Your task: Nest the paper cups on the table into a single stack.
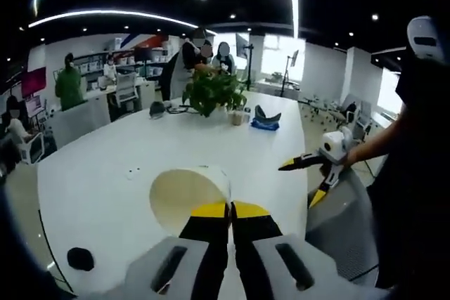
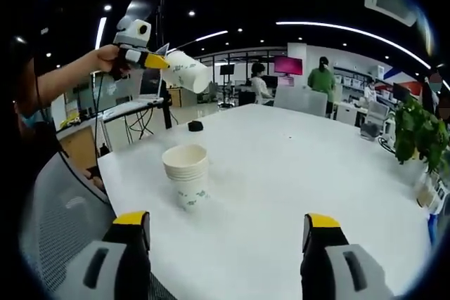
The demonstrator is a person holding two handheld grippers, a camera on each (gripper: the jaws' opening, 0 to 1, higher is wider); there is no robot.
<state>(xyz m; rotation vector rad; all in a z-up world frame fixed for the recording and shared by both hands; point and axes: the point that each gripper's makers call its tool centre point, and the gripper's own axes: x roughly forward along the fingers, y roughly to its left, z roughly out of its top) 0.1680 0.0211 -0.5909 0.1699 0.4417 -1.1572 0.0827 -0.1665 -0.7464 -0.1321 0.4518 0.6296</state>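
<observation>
Left gripper view, nearest first: the left gripper (image 1: 230, 210) has its yellow-tipped jaws pressed together on the rim of a paper cup (image 1: 188, 196), whose open mouth faces the camera with the pale inside showing. The cup is held up off the white table (image 1: 91, 173). To the right, a person's hand holds the right gripper (image 1: 307, 173) out over the table's edge, jaws spread apart with nothing between them. A small dark object (image 1: 80, 258) lies on the table near its closest edge. Farther along the table stand a potted plant (image 1: 213, 90), a small cup (image 1: 237, 117) beside it, and a blue and dark item (image 1: 266, 120) just right of that. People stand and sit at desks beyond the table.

Right gripper view, nearest first: the right gripper (image 2: 228, 233) has its jaws wide apart, holding nothing. Past them, a stack of paper cups (image 2: 188, 176) stands upright on the table (image 2: 295, 166), near the edge closest to the person (several nested rims can be made out, though the count cannot be told). Above and left of the stack, the left gripper (image 2: 160, 62) is held in a hand, clamped on the single paper cup (image 2: 188, 71), which is tipped on its side in the air, well apart from the stack. A small dark object (image 2: 195, 126) sits farther back on the table. Plant leaves (image 2: 419, 131) show at the right edge.
</observation>
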